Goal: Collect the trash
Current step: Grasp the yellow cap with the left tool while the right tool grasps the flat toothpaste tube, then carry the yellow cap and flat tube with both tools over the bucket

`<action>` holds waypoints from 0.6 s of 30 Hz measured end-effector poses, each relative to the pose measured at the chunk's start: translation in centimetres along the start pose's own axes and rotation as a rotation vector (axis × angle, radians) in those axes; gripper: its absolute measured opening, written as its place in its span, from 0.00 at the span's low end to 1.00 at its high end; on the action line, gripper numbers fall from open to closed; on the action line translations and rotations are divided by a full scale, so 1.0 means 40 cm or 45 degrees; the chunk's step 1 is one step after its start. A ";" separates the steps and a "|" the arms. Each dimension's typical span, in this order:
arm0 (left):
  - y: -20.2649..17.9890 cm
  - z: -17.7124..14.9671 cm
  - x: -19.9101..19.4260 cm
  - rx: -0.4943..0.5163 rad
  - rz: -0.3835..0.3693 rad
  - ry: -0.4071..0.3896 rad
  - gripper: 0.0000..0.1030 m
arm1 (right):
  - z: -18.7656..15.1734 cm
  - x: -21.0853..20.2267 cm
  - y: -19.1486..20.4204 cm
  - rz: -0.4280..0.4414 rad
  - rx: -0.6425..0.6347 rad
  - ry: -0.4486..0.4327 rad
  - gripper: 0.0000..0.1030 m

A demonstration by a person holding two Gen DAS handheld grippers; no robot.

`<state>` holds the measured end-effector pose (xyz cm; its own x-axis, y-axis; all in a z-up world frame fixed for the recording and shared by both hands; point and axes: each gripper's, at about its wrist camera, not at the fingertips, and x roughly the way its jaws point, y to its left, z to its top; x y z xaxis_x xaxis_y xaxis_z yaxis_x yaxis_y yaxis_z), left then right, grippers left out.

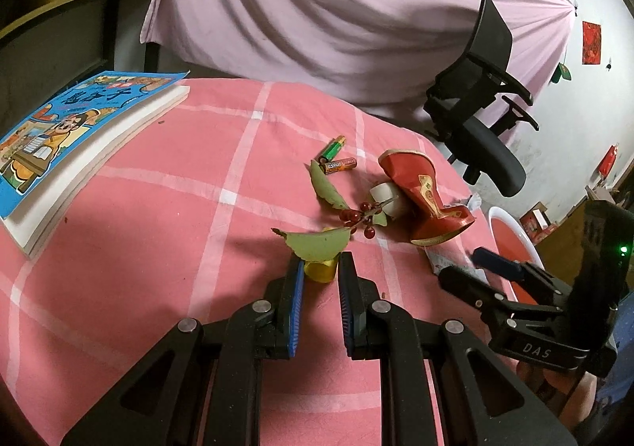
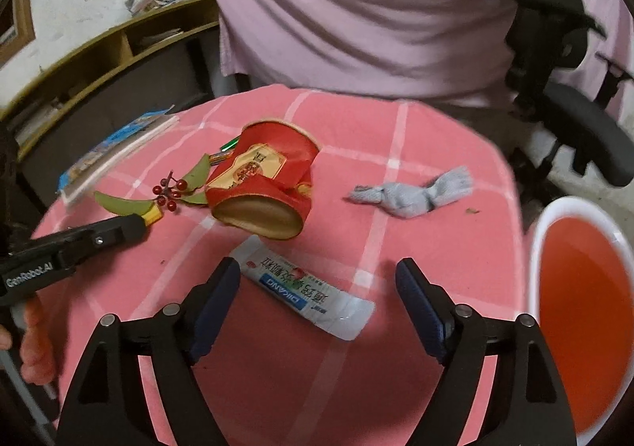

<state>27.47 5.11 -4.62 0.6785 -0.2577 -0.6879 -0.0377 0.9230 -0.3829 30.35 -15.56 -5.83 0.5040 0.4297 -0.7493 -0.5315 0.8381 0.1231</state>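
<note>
Clamping a small yellow-gold scrap [image 1: 321, 270], the left gripper [image 1: 321, 267] has its fingers [image 1: 295, 287] pressed on it, w/ a leafy red-berry sprig [image 1: 358, 216] just past the tips. Right gripper [image 2: 319, 279] fingers stand wide apart over the worktop [image 2: 436, 247], toothpaste tube [image 2: 309, 293] lying btwn them, untouched. Crushed red cup [image 2: 261, 184] beyond; bin [image 2: 586, 307] to the right.

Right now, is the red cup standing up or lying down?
Lying down. The crushed red cup rests on its side on the pink tablecloth, its round base facing the right wrist camera.
</note>
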 end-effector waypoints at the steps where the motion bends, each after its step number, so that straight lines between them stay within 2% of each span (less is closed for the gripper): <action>1: 0.000 0.001 0.000 -0.001 -0.001 0.000 0.13 | 0.000 0.001 0.003 0.010 -0.007 0.005 0.78; 3: 0.000 0.000 -0.003 0.002 -0.004 0.002 0.13 | -0.002 0.002 0.018 0.036 -0.044 0.012 0.77; 6: 0.003 0.000 -0.006 -0.002 -0.011 -0.002 0.13 | -0.007 0.002 0.039 0.028 -0.093 0.020 0.69; 9: 0.003 -0.003 -0.012 -0.013 -0.015 -0.016 0.13 | -0.014 -0.009 0.041 0.028 -0.100 0.008 0.47; 11: 0.002 -0.003 -0.014 -0.012 -0.019 -0.021 0.13 | -0.017 -0.013 0.040 0.055 -0.101 0.007 0.27; 13: -0.001 -0.005 -0.021 -0.001 -0.024 -0.035 0.13 | -0.023 -0.015 0.054 0.065 -0.129 0.005 0.20; 18: -0.012 -0.016 -0.052 0.031 -0.040 -0.113 0.13 | -0.037 -0.024 0.101 0.047 -0.234 -0.014 0.18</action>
<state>25.61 5.05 -3.38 0.7413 -0.2617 -0.6180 0.0019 0.9217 -0.3880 26.72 -13.08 -5.59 0.4888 0.4633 -0.7392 -0.6646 0.7466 0.0284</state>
